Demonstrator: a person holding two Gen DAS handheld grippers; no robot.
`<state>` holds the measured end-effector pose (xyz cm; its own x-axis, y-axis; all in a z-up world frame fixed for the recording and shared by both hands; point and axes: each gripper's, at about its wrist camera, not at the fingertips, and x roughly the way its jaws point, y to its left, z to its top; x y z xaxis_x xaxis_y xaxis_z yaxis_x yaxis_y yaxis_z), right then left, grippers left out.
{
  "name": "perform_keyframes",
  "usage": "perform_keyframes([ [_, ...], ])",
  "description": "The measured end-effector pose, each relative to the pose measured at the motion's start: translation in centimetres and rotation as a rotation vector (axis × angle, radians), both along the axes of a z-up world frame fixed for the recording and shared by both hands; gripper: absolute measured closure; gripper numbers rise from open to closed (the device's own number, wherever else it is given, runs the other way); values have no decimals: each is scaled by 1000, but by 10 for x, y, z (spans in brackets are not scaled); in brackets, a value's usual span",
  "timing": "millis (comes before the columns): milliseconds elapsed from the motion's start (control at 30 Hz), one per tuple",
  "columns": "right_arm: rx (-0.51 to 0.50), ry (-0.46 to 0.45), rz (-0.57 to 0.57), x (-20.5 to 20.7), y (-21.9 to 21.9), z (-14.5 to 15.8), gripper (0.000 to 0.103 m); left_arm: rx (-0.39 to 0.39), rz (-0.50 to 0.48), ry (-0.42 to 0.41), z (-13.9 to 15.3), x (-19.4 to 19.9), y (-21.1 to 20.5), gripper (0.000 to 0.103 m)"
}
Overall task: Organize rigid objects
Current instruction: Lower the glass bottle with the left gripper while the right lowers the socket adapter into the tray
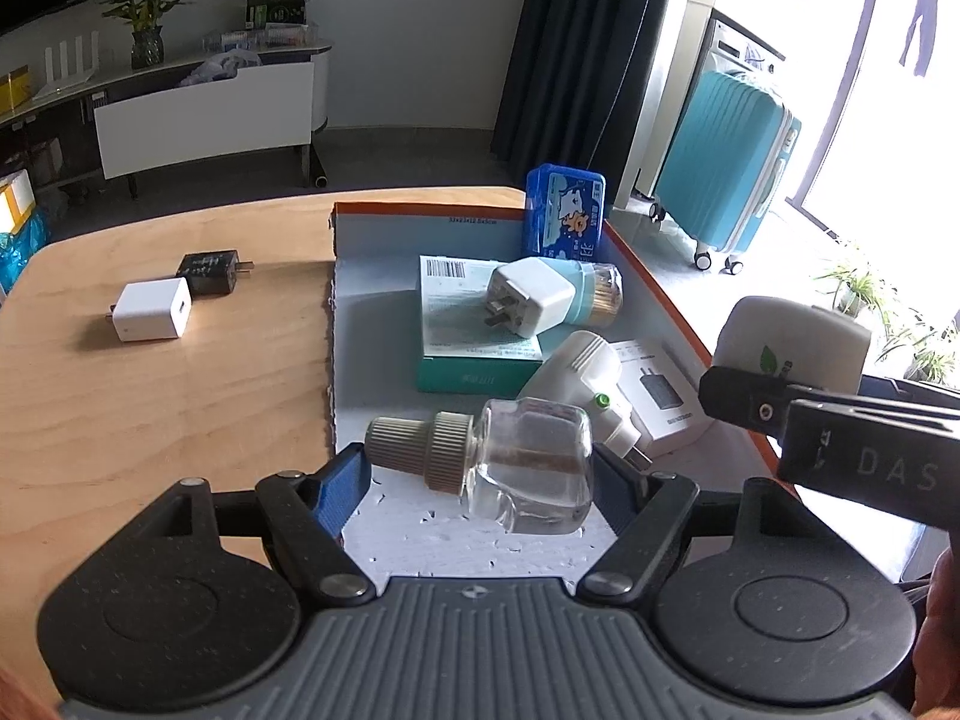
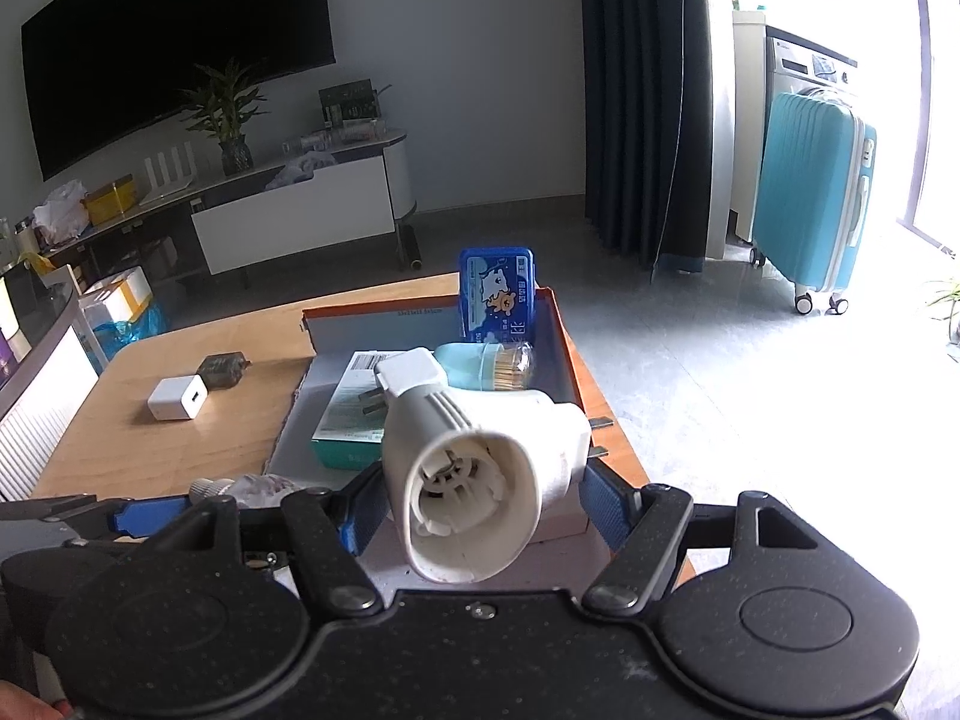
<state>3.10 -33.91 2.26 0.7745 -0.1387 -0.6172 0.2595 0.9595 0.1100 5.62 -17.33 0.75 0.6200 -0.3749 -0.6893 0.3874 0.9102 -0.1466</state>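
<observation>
My left gripper [image 1: 480,480] is shut on a clear glass liquid bottle [image 1: 528,468] with a ribbed grey cap, held over the near end of the orange-edged box [image 1: 660,282]. My right gripper [image 2: 480,498] is shut on a white plug-in vaporizer heater [image 2: 480,480], its open socket facing the camera; it also shows in the left wrist view [image 1: 792,342], held to the right of the box. In the box lie a white charger [image 1: 528,297], a toothpick jar [image 1: 600,294], a teal carton [image 1: 474,330], another white heater [image 1: 576,372], a white charger box [image 1: 660,396] and a blue tin [image 1: 564,219].
On the wooden table [image 1: 150,408] left of the box lie a white cube charger [image 1: 153,309] and a black charger [image 1: 210,270]. A teal suitcase [image 1: 726,162] stands on the floor beyond. A TV cabinet [image 2: 288,222] is at the back wall.
</observation>
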Motion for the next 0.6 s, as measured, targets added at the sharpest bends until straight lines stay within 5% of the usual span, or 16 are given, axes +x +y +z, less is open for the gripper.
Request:
perform_keyframes([
  [433, -7, -69, -52, -6, -10, 12, 16, -44, -82, 90, -13, 3, -7, 22],
  [600, -14, -86, -29, -3, -3, 18, 16, -52, -67, 59, -4, 1, 0, 17],
])
